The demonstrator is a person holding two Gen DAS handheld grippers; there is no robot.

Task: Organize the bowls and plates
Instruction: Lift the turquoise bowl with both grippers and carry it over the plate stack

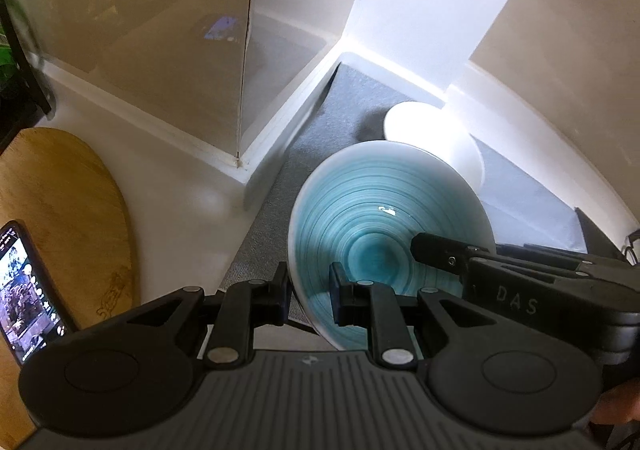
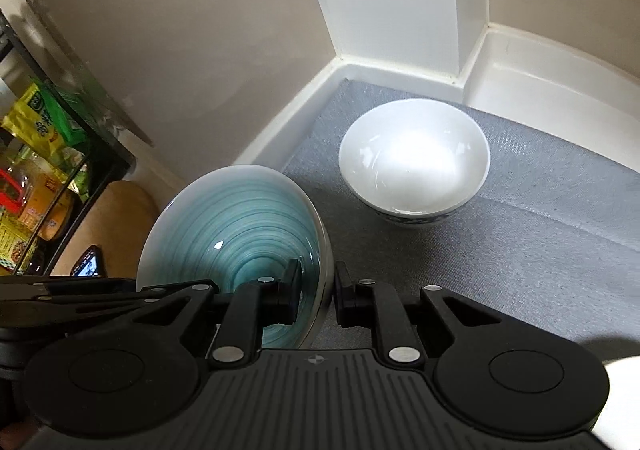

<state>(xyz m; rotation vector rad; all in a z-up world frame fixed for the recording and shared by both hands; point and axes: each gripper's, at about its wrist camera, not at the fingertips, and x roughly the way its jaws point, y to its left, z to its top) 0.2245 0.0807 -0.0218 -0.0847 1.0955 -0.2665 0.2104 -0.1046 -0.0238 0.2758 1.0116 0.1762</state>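
A teal bowl with dark rings is held tilted above a grey mat. My left gripper is shut on its near-left rim. My right gripper is shut on its right rim, and its finger shows inside the bowl in the left wrist view. A white bowl stands upright on the mat beyond the teal bowl, near the back corner.
White walls and a raised white ledge enclose the mat. A wooden board and a phone lie on the counter to the left. A black shelf with food packets stands far left.
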